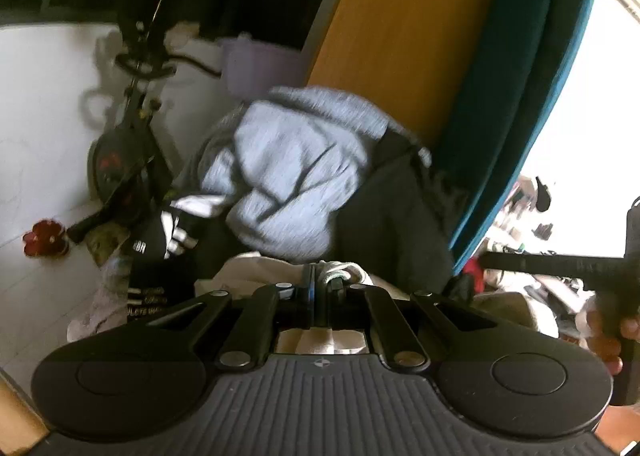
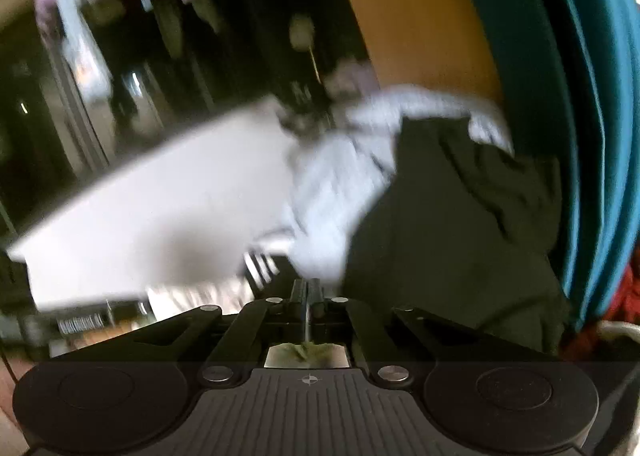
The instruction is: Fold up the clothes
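Left tool (image 1: 320, 280) is pinched tight on a cream garment (image 1: 256, 268), cloth bunched between its fingers. Right tool (image 2: 307, 292) is nearly closed w/ a thin strip of pale cloth in the gap; which garment, can't tell. Just beyond the cream garment sits the pile: grey sweater (image 1: 288, 160) on top, dark garment (image 1: 400, 224) beside it. Nothing looks folded yet — early stage, prob. pulling one piece out; whole pile left.

Right wrist view smeared by motion: grey garment (image 2: 332, 184) and dark garment (image 2: 452, 224) show no detail, shelving at left unreadable. Left wrist view: cream cloth (image 1: 256, 270) mostly hidden behind the left gripper (image 1: 322, 282); hand (image 1: 608, 336) cut by right edge.
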A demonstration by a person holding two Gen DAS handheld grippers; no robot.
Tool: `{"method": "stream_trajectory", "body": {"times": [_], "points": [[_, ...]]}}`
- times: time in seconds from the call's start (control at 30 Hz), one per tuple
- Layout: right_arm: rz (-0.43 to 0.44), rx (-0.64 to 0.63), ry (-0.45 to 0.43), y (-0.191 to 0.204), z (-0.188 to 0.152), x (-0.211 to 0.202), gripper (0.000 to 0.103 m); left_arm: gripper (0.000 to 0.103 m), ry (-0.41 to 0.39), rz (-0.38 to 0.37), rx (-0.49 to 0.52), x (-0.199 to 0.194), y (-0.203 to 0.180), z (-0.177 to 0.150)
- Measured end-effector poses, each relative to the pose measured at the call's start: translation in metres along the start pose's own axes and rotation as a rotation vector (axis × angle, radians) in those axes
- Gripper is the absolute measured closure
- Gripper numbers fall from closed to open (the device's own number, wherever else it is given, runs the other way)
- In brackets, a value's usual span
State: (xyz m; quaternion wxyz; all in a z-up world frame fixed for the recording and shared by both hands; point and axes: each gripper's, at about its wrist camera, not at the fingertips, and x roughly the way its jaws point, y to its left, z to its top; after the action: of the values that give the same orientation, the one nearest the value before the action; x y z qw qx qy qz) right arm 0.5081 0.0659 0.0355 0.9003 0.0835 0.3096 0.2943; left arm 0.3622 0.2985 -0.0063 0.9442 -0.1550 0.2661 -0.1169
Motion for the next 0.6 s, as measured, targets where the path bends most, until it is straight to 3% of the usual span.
{"method": "stream_trajectory", "body": {"times": [0.03,0.1,0.27,0.47,0.53,0.6], "points": [[-0.016,-0.005,0.033,-0.001,-0.004,0.006,0.084,0.098,0.020,-0.005,-0.005,0.005,0.004,-0.002],[-0.040,-0.016,0.075,-0.002,-0.020,0.012,0.038,0.098,0.046,-0.011,0.004,0.012,0.007,-0.007],[-0.144,-0.118,0.196,0.005,-0.065,0.030,0.010,0.097,0.123,-0.029,0.011,0.028,0.022,-0.018],[-0.071,-0.150,0.317,0.018,-0.104,0.056,0.009,0.090,0.211,-0.053,0.003,0.047,0.038,-0.026],[-0.078,-0.200,0.360,0.026,-0.111,0.067,0.023,0.086,0.224,-0.050,0.014,0.050,0.039,-0.028],[-0.095,-0.249,0.400,0.034,-0.118,0.079,0.051,0.084,0.233,-0.048,0.036,0.051,0.039,-0.029]]}}
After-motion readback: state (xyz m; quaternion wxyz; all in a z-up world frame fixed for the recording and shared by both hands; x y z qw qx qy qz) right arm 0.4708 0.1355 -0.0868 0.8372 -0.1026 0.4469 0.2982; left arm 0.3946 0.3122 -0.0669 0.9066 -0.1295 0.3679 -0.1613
